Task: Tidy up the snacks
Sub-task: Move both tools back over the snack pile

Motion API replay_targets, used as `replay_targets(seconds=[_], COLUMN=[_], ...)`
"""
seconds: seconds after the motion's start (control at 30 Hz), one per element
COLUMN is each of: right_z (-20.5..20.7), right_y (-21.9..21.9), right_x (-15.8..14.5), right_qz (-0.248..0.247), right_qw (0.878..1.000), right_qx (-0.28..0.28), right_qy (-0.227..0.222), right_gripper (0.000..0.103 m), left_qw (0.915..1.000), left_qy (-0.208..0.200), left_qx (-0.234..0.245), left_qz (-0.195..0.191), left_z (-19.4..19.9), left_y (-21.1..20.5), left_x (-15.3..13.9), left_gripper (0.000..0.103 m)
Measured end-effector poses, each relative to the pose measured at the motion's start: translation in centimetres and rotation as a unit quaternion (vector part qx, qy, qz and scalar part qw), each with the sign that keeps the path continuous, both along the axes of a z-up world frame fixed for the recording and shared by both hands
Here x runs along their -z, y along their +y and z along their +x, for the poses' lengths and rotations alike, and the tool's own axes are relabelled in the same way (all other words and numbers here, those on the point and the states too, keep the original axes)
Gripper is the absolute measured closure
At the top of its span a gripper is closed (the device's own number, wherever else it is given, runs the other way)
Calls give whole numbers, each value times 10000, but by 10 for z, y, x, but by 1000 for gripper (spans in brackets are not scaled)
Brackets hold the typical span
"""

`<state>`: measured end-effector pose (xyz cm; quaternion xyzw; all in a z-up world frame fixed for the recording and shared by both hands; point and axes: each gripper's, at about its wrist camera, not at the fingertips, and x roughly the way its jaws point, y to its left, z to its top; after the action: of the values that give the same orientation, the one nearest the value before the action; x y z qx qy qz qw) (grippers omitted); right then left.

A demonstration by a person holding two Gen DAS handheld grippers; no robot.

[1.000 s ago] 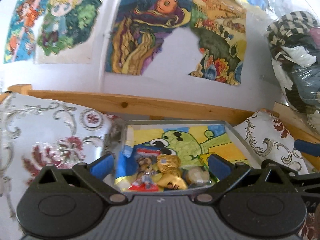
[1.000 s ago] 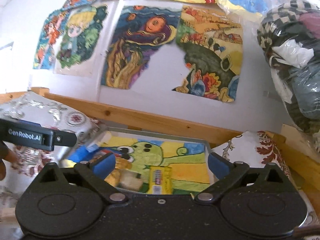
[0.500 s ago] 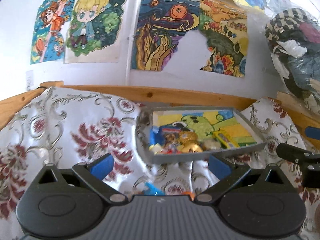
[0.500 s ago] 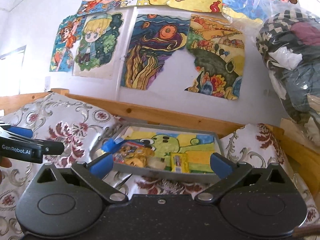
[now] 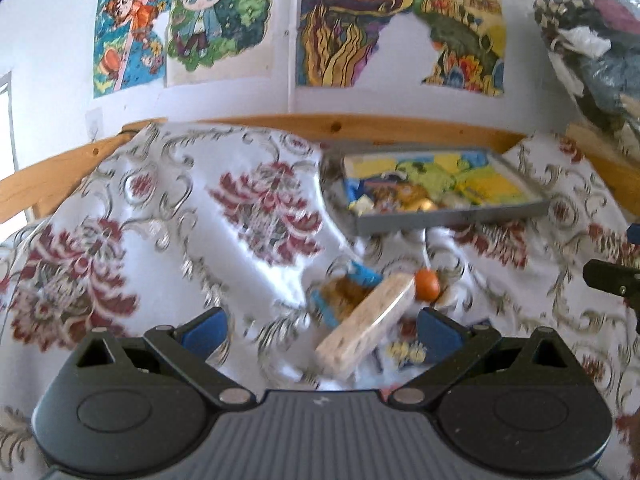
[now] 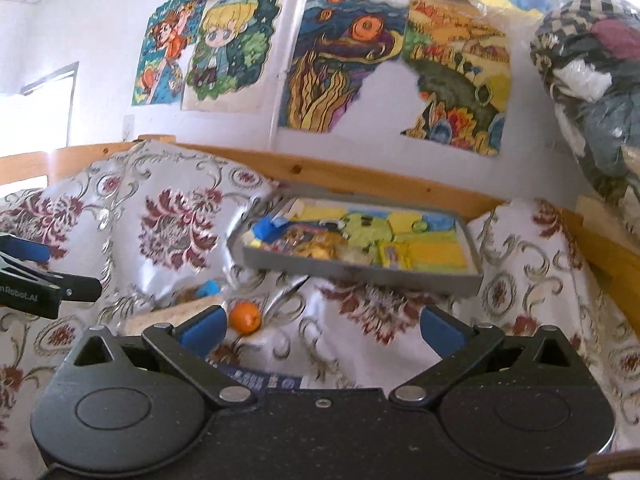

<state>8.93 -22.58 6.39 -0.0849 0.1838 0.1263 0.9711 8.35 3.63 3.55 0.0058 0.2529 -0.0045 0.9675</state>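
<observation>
Left hand-held gripper (image 5: 322, 330) hovers spread wide and empty over a floral bedspread (image 5: 160, 220). Just past its fingers, towards the right, loose snacks lie in a heap: a blue packet (image 5: 348, 292), a pale speckled bar (image 5: 366, 326) leaning tilted across it, and a small orange ball (image 5: 427, 285) touching the bar's far end. The bar looks stiff and light; gripping across its narrow sides at the middle seems safest. The ball would likely roll or slip. Farther right sits a grey tray (image 5: 448, 222), already holding several wrapped snacks. Right hand-held gripper (image 6: 322, 330) is also spread and empty, its left finger near the ball, the tray beyond it.
</observation>
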Motion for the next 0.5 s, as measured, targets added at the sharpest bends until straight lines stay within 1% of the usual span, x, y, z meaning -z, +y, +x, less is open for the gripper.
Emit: replay_targets(seconds=[0.17,0.3,0.5], right_z=[-14,-24,-31], right_y=[6,10,16], right_x=[12,23,43], right_qz=[-55,-66,-80], right_qw=[9996,9987,9952], right_qx=[-124,-223,-286], right_qy=[253,461,928], right_gripper=[1,1,1], left_qw=[9996,9989,9959], left_qy=[263,387,714], left_qx=[6,120,320], left_qz=[48,225,449], left_z=[-10,-14,-12], left_y=[5,3,-7], left_x=[12,23,38], left_gripper=[0,0,0])
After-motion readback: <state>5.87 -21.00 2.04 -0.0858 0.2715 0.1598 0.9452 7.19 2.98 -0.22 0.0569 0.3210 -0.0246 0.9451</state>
